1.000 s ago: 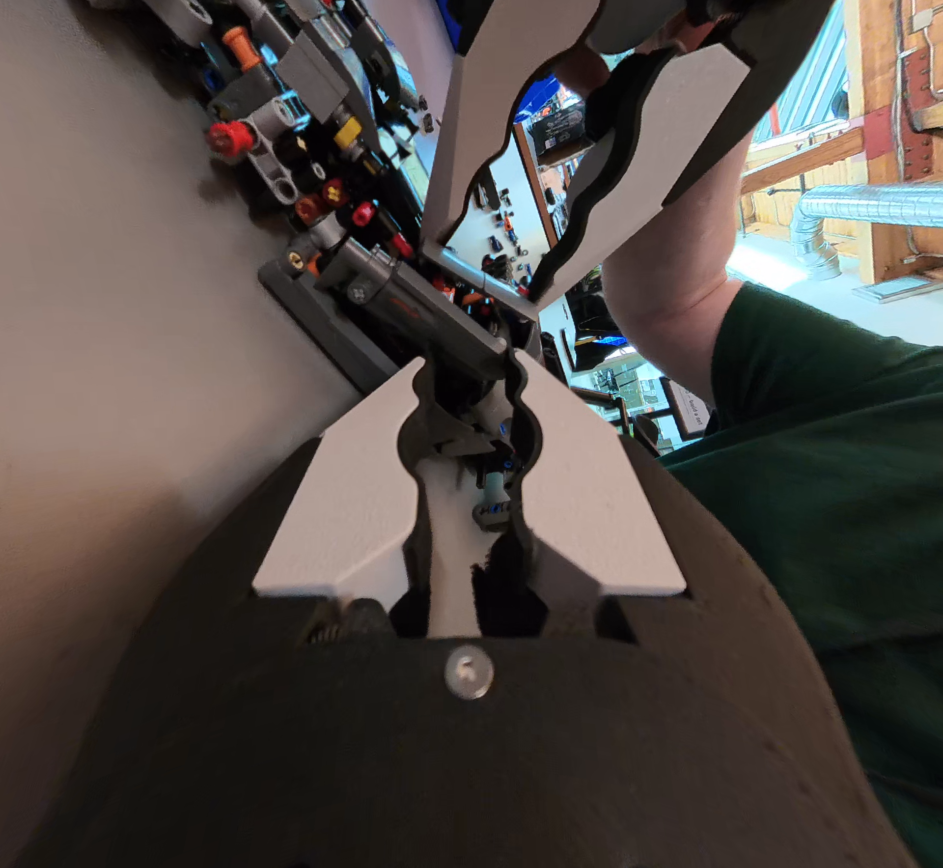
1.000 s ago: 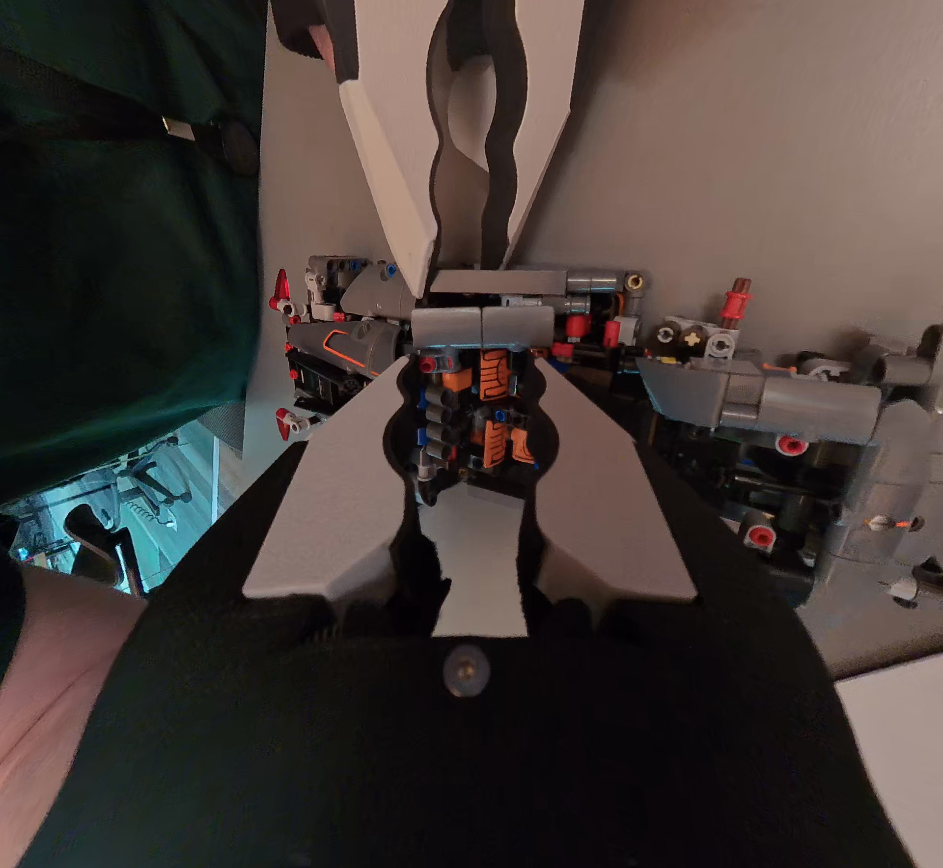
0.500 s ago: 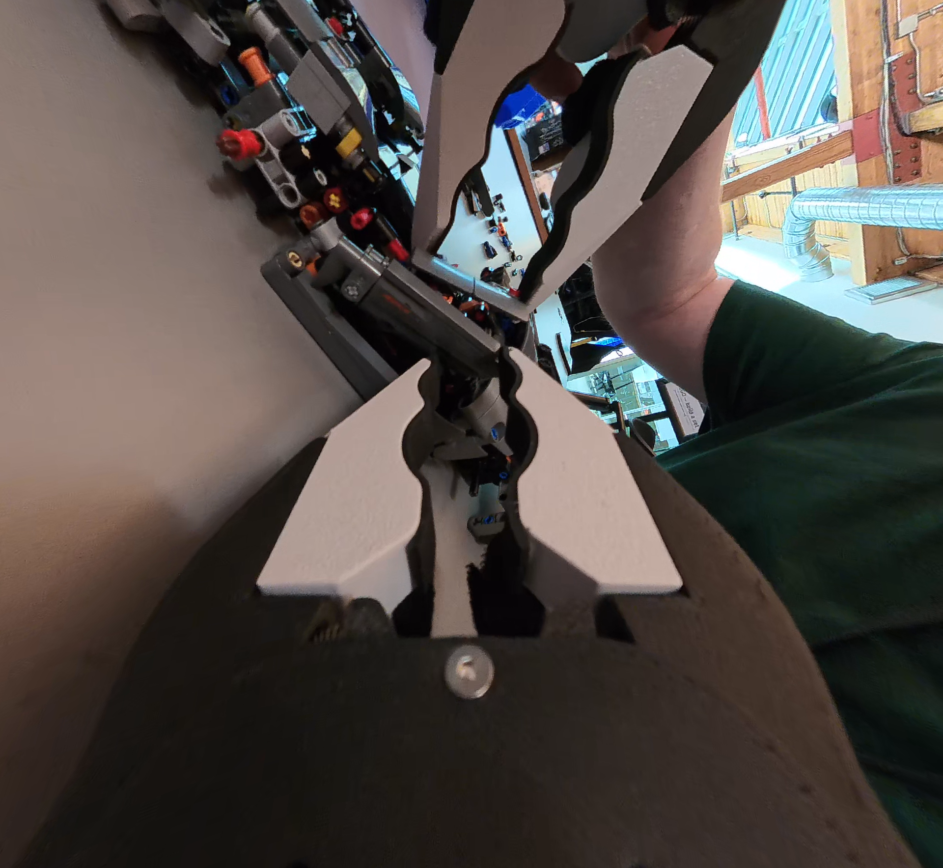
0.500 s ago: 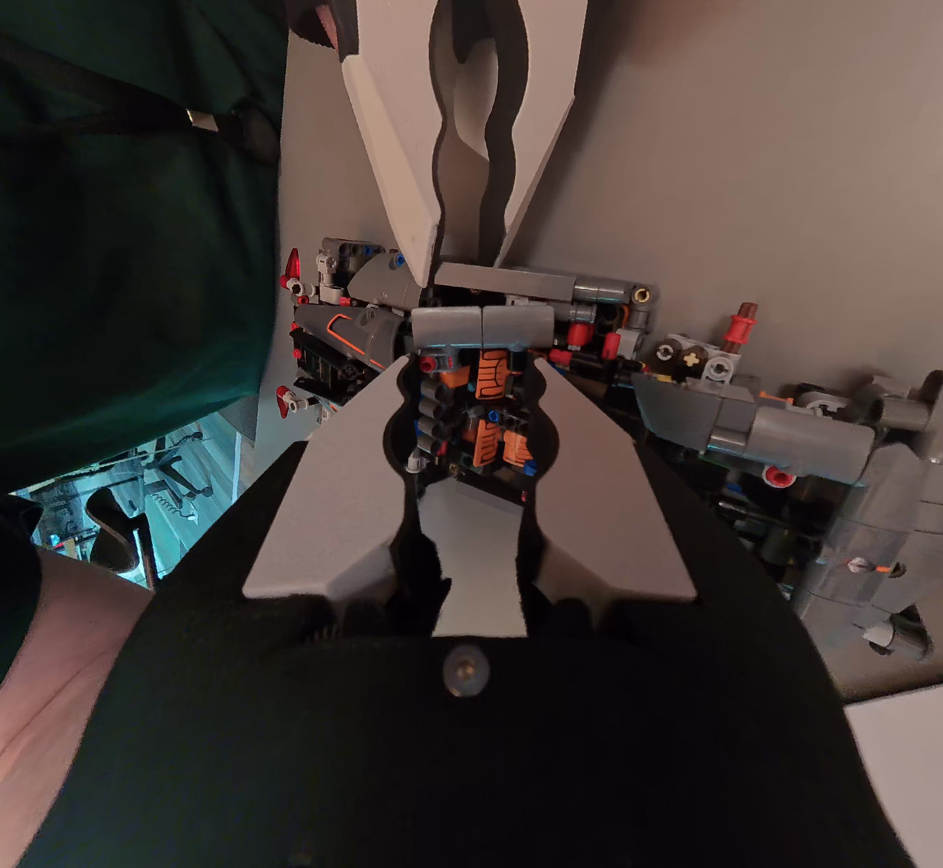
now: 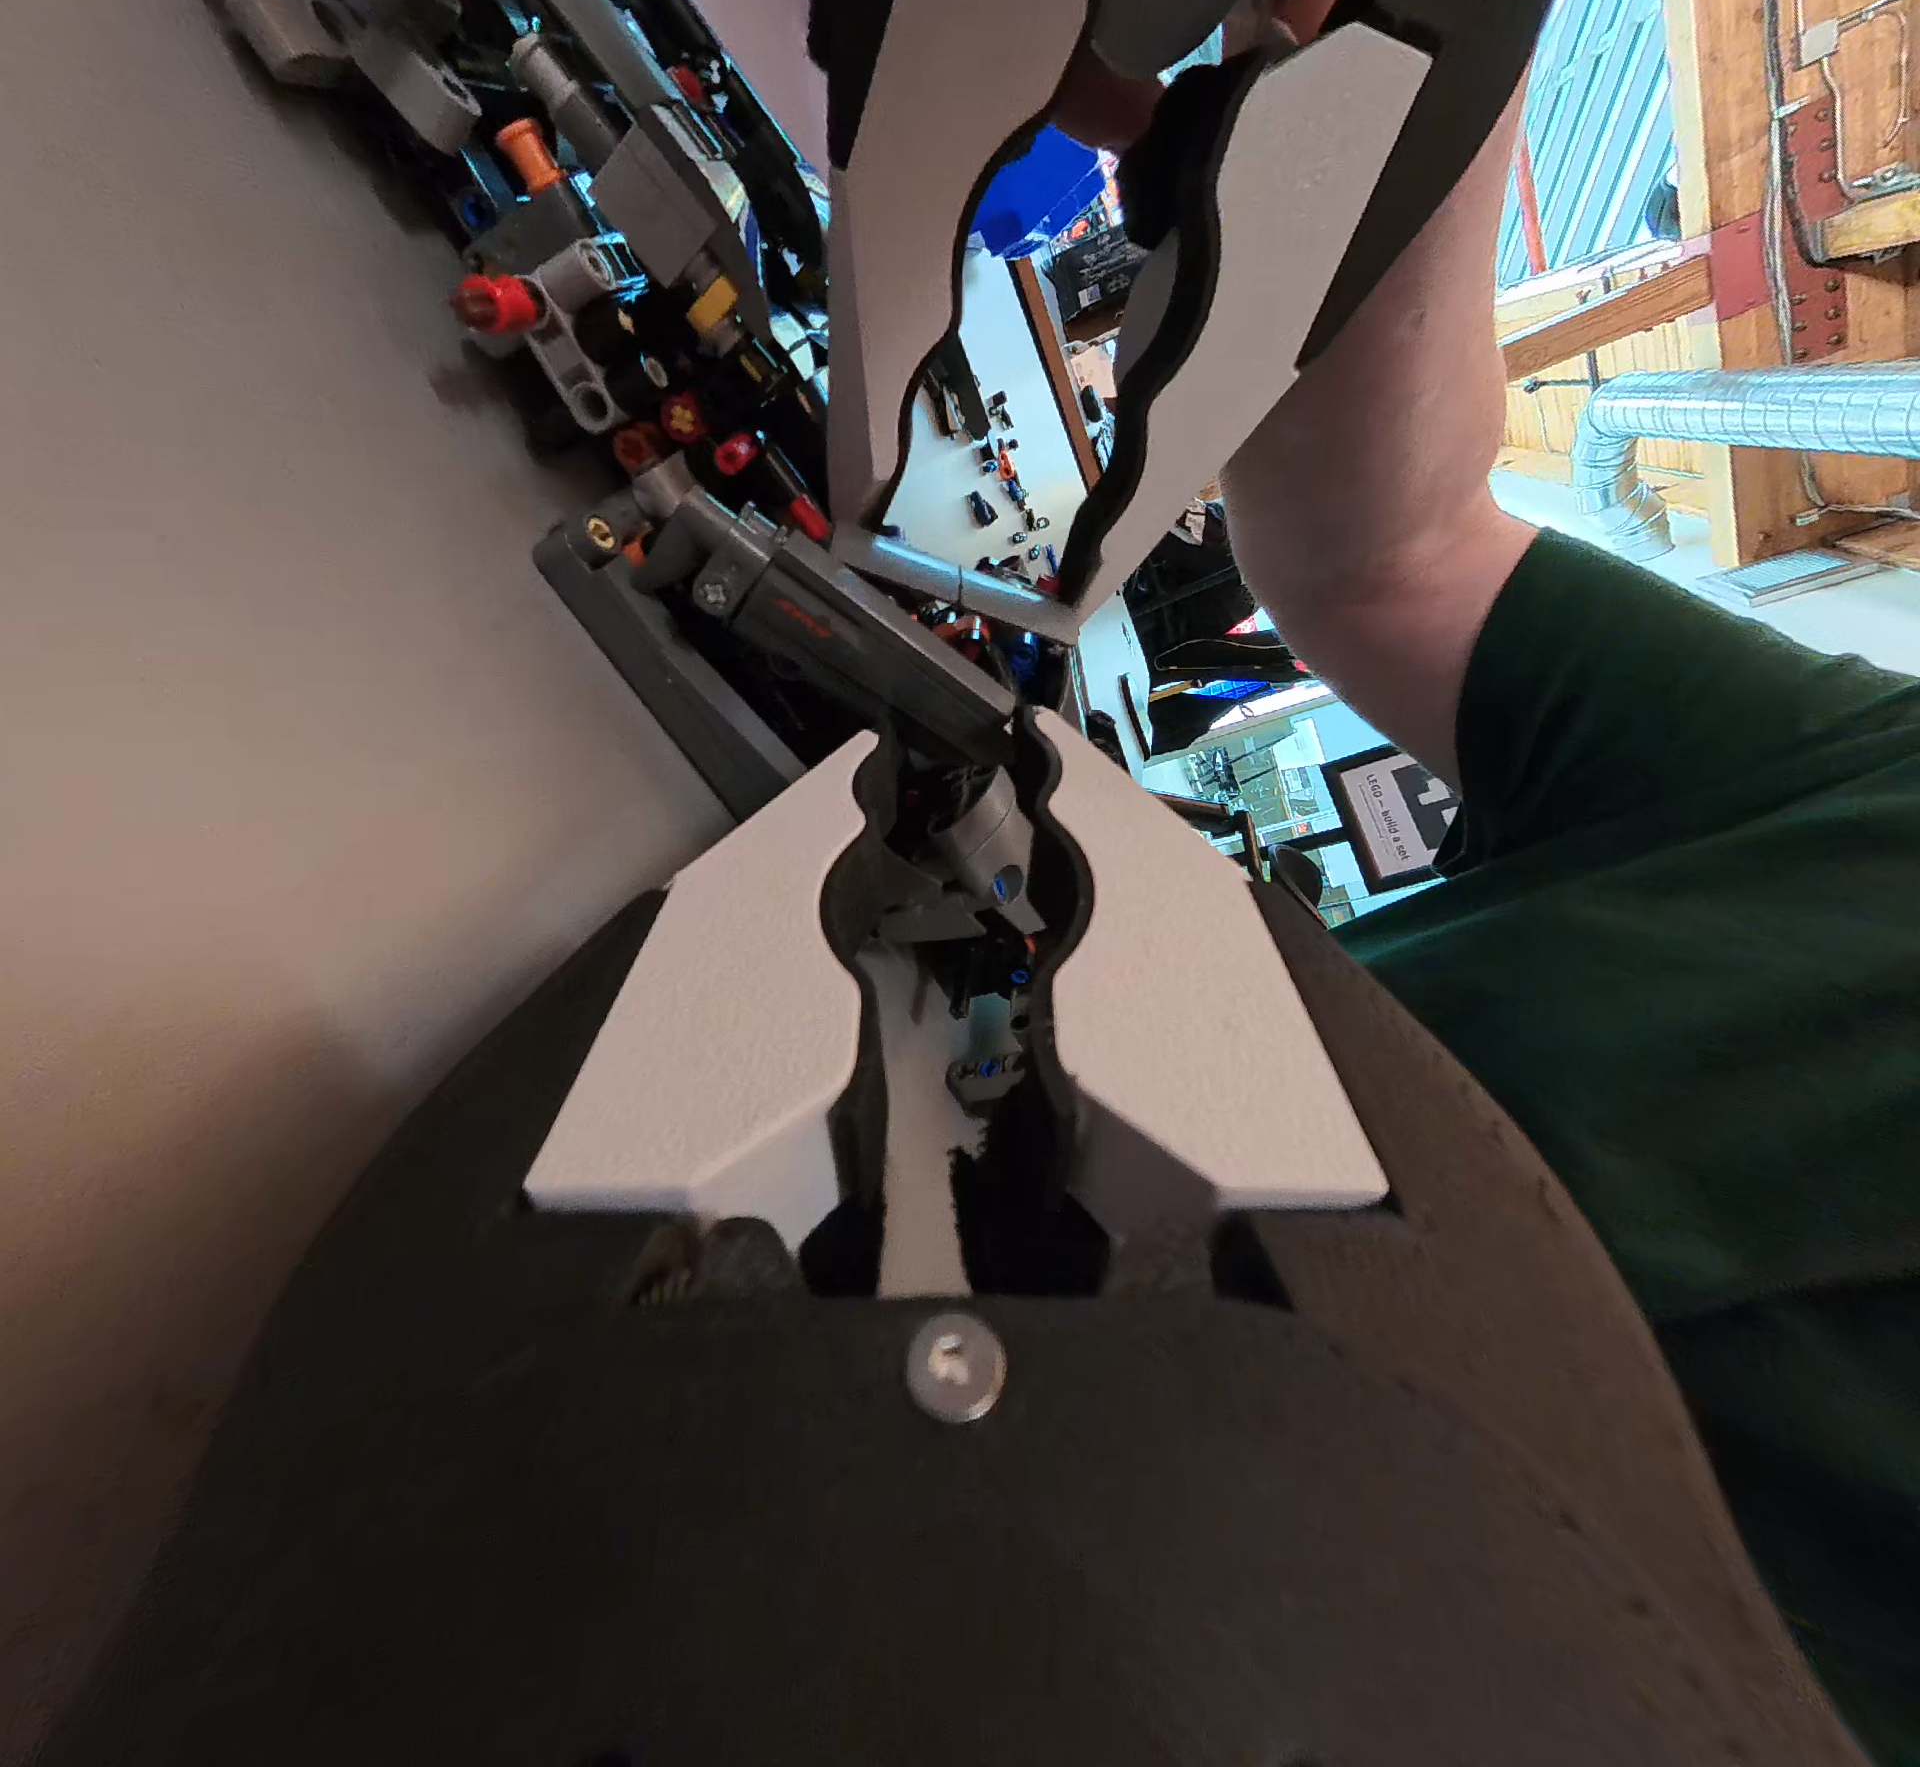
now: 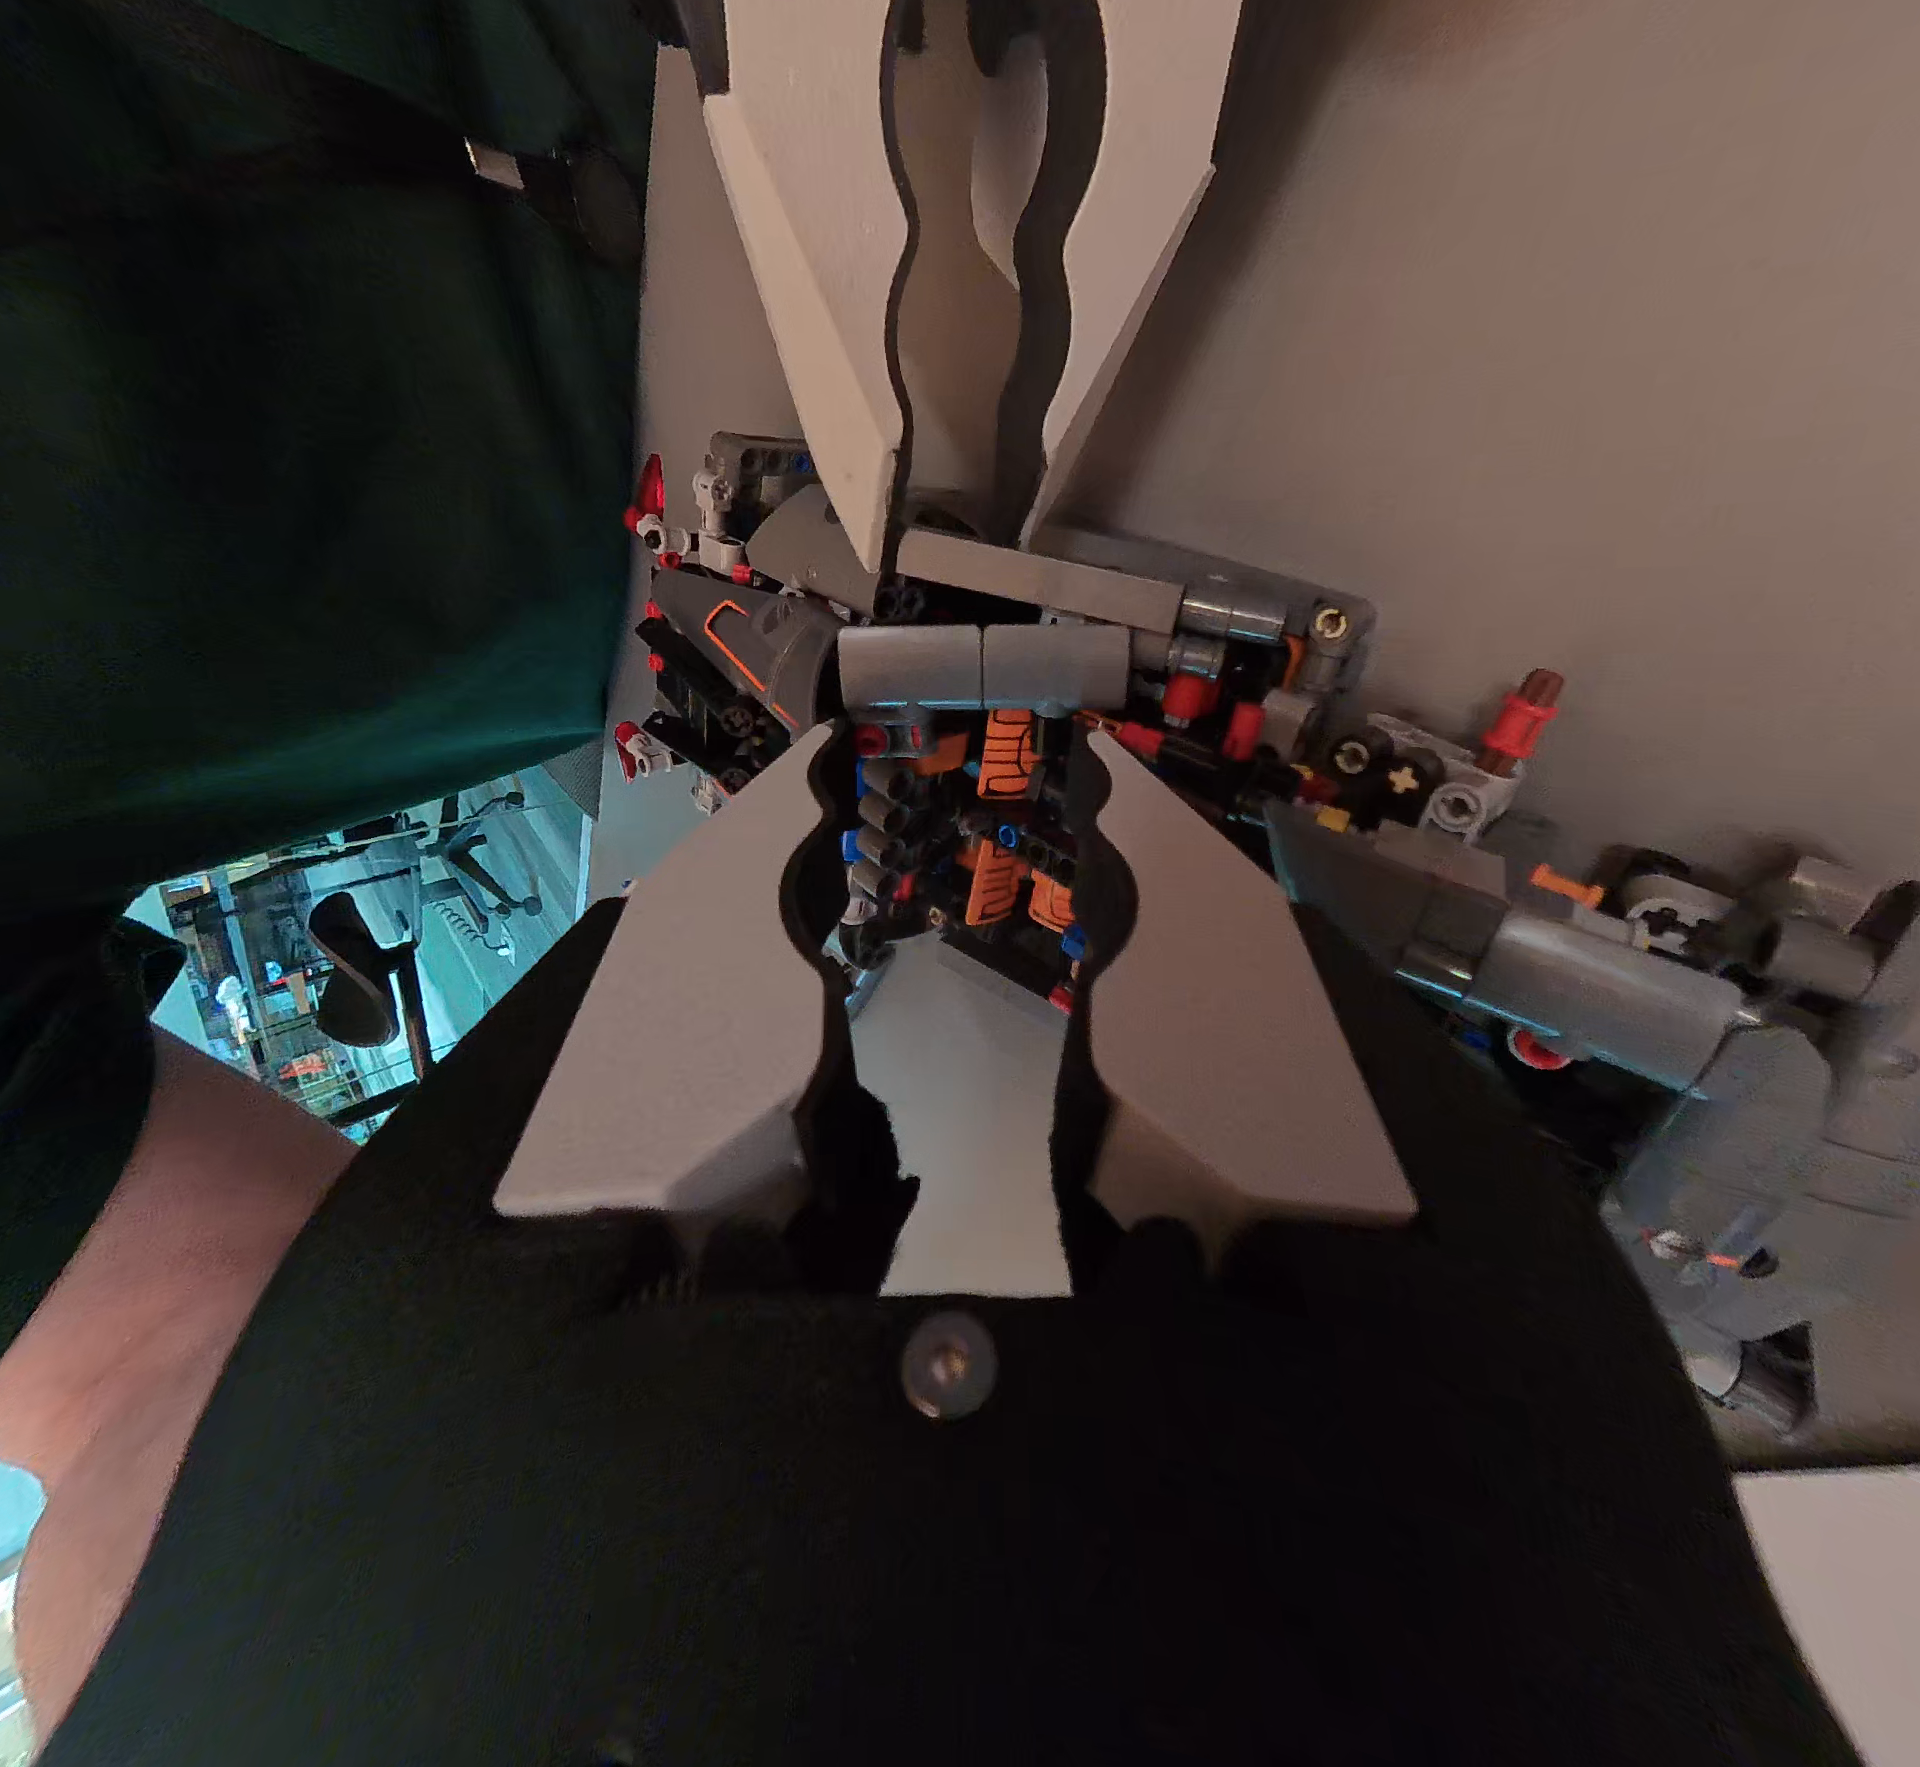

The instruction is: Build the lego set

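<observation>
A grey and black lego vehicle model [image 5: 810, 616] with red and orange pins lies along the grey table. My left gripper [image 5: 951, 741] is shut on one end of it, on dark grey panels. My right gripper [image 6: 961, 735] is shut on the model [image 6: 1039, 668] across two light grey curved panels, with orange parts between its fingers. Each gripper faces the other: the right one shows at the top of the left wrist view [image 5: 966, 585], the left one at the top of the right wrist view [image 6: 956, 543]. The model's far end [image 6: 1621, 990] stretches to the right.
The grey table [image 5: 260, 678] runs beside the model. A person's bare forearm [image 5: 1371, 470] and green sleeve [image 5: 1662, 886] are close on the right. A white surface with small loose parts [image 5: 966, 470] lies beyond. A white sheet corner [image 6: 1839, 1613] is at lower right. Left and right tips are no more than a few centimetres apart.
Both grippers keep their hold. The model has tilted, turning clockwise in the right wrist view, and sits a little nearer to both cameras.
</observation>
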Available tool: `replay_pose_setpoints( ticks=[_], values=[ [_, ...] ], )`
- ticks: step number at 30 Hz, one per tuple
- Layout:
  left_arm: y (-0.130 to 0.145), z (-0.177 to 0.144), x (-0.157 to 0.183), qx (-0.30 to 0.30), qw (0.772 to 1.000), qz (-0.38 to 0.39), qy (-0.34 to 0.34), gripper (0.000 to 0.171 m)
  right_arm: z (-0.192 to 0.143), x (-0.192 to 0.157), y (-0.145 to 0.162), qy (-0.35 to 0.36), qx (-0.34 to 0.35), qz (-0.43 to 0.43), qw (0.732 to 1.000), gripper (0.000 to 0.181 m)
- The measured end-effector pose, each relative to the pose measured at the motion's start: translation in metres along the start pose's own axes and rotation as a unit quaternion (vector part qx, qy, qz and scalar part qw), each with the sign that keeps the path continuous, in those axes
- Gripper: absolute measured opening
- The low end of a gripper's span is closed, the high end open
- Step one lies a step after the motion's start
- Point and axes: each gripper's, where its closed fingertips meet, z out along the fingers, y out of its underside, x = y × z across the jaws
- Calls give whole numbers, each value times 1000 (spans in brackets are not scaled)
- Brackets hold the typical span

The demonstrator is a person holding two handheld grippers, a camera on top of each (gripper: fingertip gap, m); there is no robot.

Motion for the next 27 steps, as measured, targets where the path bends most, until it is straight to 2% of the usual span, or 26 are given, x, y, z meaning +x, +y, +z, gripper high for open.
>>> replay_pose_setpoints(
  ticks=[7,18,27],
  values=[
    [0,0,0,-1,1000,-1,4,20,1,0,-1,33,2,-1,999,38],
    [1,0,0,-6,1000,4,1,20,5,2,-4,161,-4,1,987,38],
    [4,2,-1,-26,999,18,-4,20,8,3,-5,190,23,-6,981,37]
  ],
)
